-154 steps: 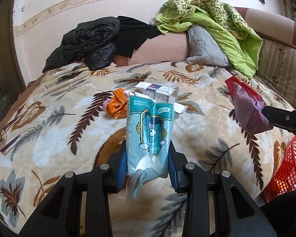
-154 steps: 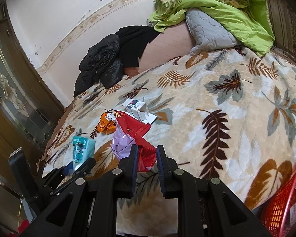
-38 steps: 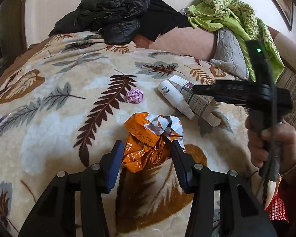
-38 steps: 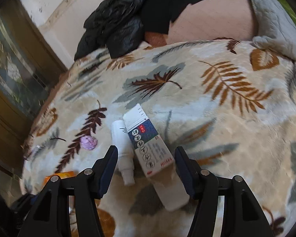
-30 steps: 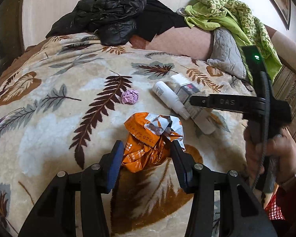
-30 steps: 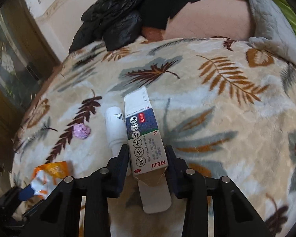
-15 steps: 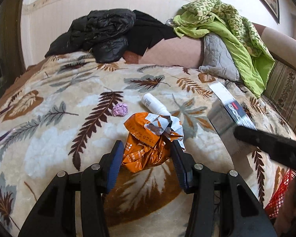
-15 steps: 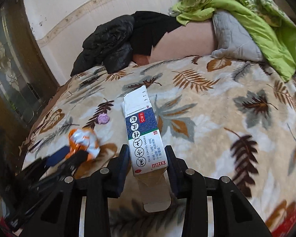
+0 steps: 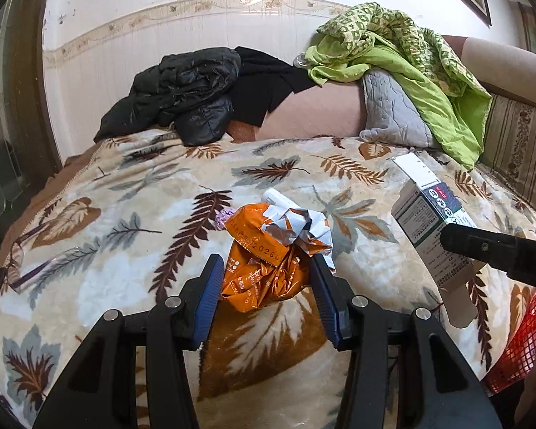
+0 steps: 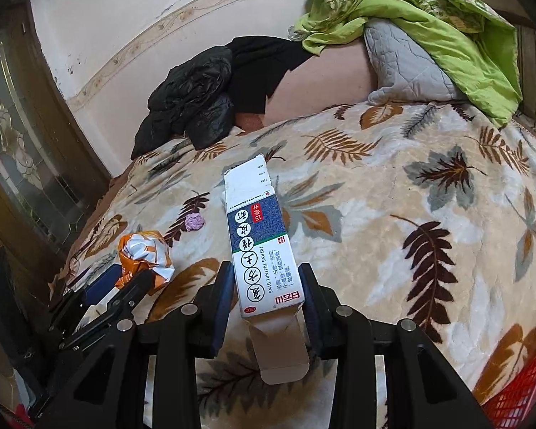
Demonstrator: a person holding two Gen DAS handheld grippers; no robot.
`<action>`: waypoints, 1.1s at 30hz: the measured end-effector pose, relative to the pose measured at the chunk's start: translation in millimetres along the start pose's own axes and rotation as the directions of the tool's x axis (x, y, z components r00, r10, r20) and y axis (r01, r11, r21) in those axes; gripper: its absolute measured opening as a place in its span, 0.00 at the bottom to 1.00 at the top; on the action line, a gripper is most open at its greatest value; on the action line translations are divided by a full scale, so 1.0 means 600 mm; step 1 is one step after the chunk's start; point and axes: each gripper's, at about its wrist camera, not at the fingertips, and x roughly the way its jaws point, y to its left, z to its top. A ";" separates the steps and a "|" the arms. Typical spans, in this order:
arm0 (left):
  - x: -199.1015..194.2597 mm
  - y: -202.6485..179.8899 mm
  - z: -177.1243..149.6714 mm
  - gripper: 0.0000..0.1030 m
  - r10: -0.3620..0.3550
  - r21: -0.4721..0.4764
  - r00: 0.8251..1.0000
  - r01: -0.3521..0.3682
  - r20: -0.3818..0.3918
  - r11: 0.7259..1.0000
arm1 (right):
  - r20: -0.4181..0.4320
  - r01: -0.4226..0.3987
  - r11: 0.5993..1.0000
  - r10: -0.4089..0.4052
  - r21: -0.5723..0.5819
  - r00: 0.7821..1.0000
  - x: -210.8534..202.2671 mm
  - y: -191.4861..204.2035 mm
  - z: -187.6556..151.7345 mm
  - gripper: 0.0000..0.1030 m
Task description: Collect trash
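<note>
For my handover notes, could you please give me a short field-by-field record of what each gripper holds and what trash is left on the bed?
left gripper: shut on orange wrapper
right gripper: shut on medicine box
left on blanket: purple paper ball, white bottle
red basket: at lower right edge, contents not visible

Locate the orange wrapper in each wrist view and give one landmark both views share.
Left wrist view: the orange wrapper sits at centre, clamped in the left tool.
Right wrist view: it appears at lower left, in the left tool, left of the box held by the right tool.
Shared landmark: the black jacket piled at the far end of the leaf-print blanket.
</note>
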 end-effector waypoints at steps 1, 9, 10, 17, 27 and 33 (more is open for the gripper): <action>-0.001 -0.001 0.000 0.47 0.006 0.006 1.000 -0.006 0.004 1.000 | 0.004 0.003 1.000 -0.002 -0.007 1.000 -0.001 0.002 0.000 0.38; 0.000 -0.003 0.001 0.47 0.020 0.018 1.000 -0.020 0.011 1.000 | 0.007 -0.007 1.000 0.007 -0.012 1.000 0.002 0.005 0.001 0.38; -0.001 -0.004 0.001 0.47 0.021 0.020 1.000 -0.022 0.012 1.000 | 0.007 -0.009 1.000 0.009 -0.011 1.000 0.002 0.005 0.001 0.38; 0.002 -0.008 0.003 0.47 0.028 0.035 0.999 -0.029 0.015 0.999 | 0.004 -0.017 1.000 0.017 -0.020 1.000 0.008 0.011 0.003 0.38; 0.002 -0.009 0.003 0.47 0.029 0.037 0.999 -0.029 0.016 0.999 | 0.000 -0.024 1.000 0.024 -0.019 1.000 0.009 0.011 0.002 0.38; 0.004 -0.008 0.003 0.47 0.030 0.038 0.999 -0.030 0.015 0.999 | 0.002 -0.024 1.000 0.024 -0.019 1.000 0.009 0.011 0.002 0.38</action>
